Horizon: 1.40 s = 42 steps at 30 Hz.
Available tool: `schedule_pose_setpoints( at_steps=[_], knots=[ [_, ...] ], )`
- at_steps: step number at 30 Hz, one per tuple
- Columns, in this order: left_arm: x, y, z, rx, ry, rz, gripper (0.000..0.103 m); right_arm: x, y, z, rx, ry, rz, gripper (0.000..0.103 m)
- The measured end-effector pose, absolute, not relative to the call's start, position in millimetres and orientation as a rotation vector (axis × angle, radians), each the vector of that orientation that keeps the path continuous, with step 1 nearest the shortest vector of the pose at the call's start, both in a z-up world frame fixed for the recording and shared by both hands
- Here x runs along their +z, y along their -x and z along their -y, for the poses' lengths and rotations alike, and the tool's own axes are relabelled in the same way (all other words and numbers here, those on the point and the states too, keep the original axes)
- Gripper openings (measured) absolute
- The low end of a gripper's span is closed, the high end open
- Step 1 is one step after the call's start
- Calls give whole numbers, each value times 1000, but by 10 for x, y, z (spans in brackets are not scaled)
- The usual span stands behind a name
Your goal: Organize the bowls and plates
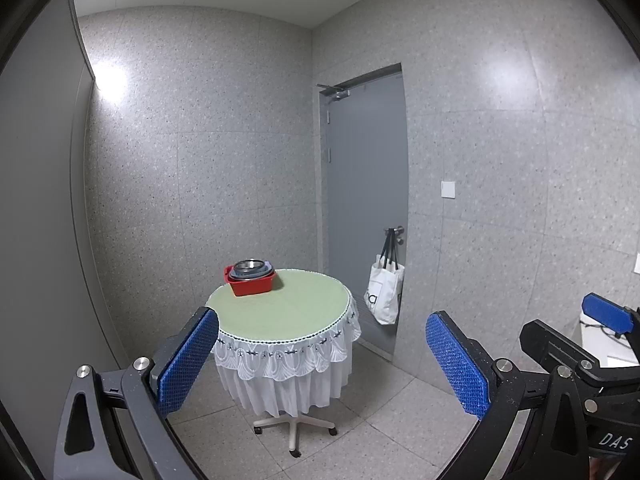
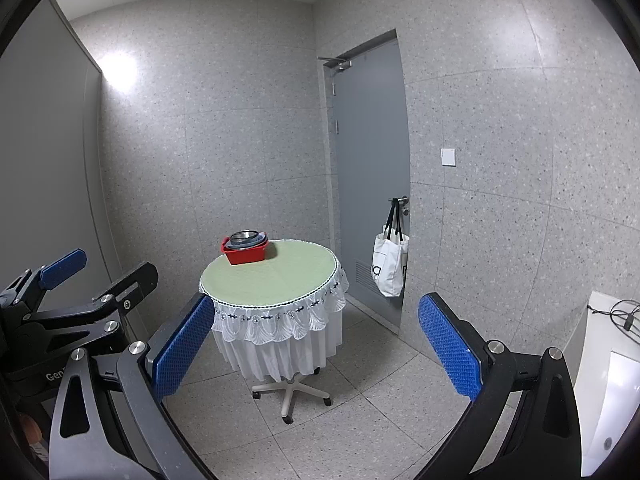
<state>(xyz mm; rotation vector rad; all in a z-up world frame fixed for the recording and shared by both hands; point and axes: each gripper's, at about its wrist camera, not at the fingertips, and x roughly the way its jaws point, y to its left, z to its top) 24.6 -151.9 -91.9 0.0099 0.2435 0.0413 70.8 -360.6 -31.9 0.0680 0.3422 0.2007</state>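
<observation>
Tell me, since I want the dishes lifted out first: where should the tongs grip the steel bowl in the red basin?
Probably grip the rim of the shiny steel bowl, coming down from above. It sits topmost, nested in grey-blue dishes inside the red rectangular plastic basin, so only its rim is exposed. Both the left tongs and right tongs are open and far off.

Left hand-held gripper [image 1: 322, 364] jaws wide apart, nothing between them. Round counter [image 1: 280, 304] well ahead, red basin [image 1: 251, 285] at its far-left edge holding stacked bowls [image 1: 251, 267]. Right hand-held gripper [image 1: 576, 328] just beside, right. White tote bag [image 1: 383, 294] on door handle, ahead-right.
</observation>
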Motion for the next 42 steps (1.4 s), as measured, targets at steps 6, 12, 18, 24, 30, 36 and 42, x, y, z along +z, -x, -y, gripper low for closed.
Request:
schedule_pose_setpoints(
  at_steps=[6, 12, 18, 24, 30, 36, 42],
  knots=[
    [-950, -240, 1492, 38, -8, -239, 102, -319, -708, 3617, 202, -72, -345, 103],
    [-941, -236, 1507, 39, -6, -237, 102, -317, -686, 3605, 198, -72, -343, 103],
    [-940, -232, 1523, 42, -7, -238, 102, -318, -680, 3600, 196, -70, -343, 103],
    [-937, -212, 1509, 41, -8, -236, 103, -317, -681, 3604, 197, -71, -343, 103],
    [-928, -178, 1501, 43, -9, -232, 102, -318, -674, 3595, 197, -71, -341, 103],
    [-930, -138, 1530, 45, -11, -226, 102, -309, -637, 3588, 198, -72, -337, 103],
    [-927, -125, 1532, 44, -11, -225, 102, -306, -609, 3580, 196, -73, -335, 103]
  ],
)
